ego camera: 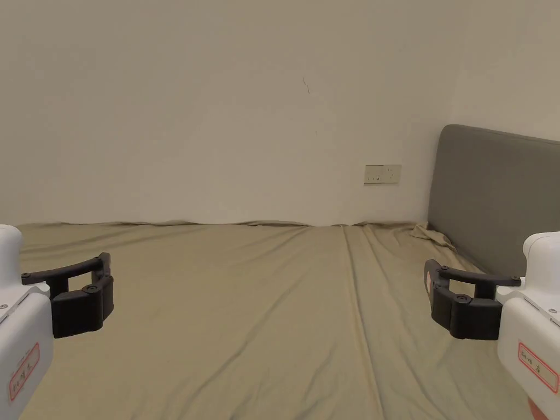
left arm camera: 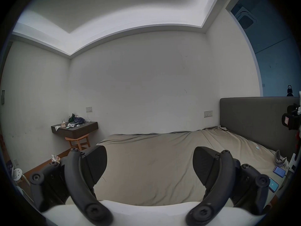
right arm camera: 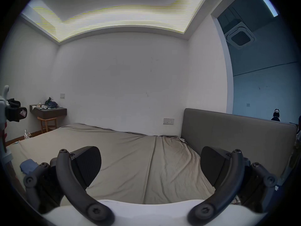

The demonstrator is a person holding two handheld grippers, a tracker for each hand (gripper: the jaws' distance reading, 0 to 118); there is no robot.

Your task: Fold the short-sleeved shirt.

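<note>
Both jaw pairs wide and empty, left gripper (left arm camera: 149, 166) and right gripper (right arm camera: 150, 165) held above bare bed sheet (ego camera: 262, 306); shirt's location can't be told, so folding looks unstarted, all steps left.

tan bed sheet (ego camera: 246, 306) wrinkled, long crease running front to back right of centre. grey padded headboard (ego camera: 492, 197) at right, bunched sheet at its base. pale wall (ego camera: 219, 109) behind, socket plate (ego camera: 382, 174) near headboard. dark floating shelf (left arm camera: 76, 129) on far left wall, cluttered with small items and cloth, wooden stool (left arm camera: 78, 142) under it. two phones (left arm camera: 276, 177) at the bed's right edge. ceiling vent (right arm camera: 240, 38) upper right.
</note>
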